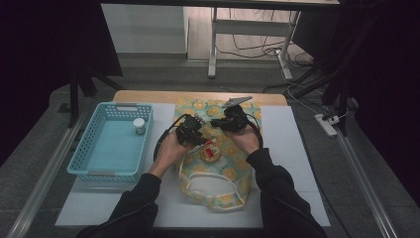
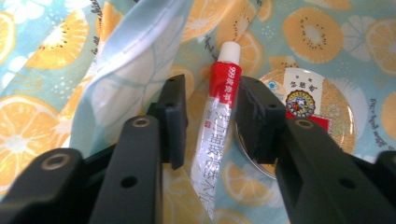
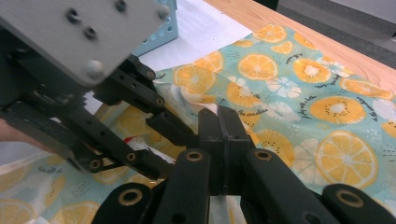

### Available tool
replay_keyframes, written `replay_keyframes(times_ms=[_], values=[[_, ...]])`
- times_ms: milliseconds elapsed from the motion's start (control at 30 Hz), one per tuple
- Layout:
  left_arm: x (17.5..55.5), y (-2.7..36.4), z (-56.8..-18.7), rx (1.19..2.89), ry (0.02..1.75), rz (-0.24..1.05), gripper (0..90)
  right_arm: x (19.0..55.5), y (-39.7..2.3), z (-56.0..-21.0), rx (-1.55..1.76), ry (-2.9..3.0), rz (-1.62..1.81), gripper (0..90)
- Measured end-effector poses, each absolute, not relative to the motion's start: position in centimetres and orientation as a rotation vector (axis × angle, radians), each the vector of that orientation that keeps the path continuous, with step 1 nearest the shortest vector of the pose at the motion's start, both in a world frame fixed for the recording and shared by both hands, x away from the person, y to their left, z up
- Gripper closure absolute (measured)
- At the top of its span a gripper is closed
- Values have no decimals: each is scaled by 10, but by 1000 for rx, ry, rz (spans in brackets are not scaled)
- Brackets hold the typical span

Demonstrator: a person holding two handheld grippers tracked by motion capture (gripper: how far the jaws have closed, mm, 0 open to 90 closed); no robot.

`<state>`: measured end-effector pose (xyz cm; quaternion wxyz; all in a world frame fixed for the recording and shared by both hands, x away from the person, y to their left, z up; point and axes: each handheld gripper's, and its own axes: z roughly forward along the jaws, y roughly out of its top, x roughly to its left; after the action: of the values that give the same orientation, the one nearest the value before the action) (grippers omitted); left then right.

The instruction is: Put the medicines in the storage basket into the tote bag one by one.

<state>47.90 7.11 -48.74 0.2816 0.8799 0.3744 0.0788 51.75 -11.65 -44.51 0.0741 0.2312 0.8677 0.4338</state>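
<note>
The left gripper stands with its jaws apart around a small red-and-white ointment tube with a white cap; the pads bracket the tube but do not visibly press on it. The tube lies on the fruit-print fabric bag in pale blue with orange slices, touching or just beside a round gold-lidded tin with a printed label. The right gripper is closed on a fold of the same bag, pinching the fabric edge near the left gripper. A light-blue perforated plastic basket sits to the left on the white table sheet, holding a small white-capped jar. Judgement: the tube is either being released or about to be gripped. Risks: with the jaws this wide, the slim, flexible tube could slide or tip out if lifted. One pad stands close to the tin's rim, so closing could catch and shift the tin. If the right gripper pulls the fabric, the tube and tin resting on it may roll.
</note>
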Motion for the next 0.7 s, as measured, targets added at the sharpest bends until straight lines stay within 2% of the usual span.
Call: replay_keyframes(times_ms=[267,700], values=[[470,80,-472,2284,961,176,532,517,-117,-445,696,2605,1300,900],[452,98,-446,2190,884,128,297,516,-119,-446,694,2609,1299,900]])
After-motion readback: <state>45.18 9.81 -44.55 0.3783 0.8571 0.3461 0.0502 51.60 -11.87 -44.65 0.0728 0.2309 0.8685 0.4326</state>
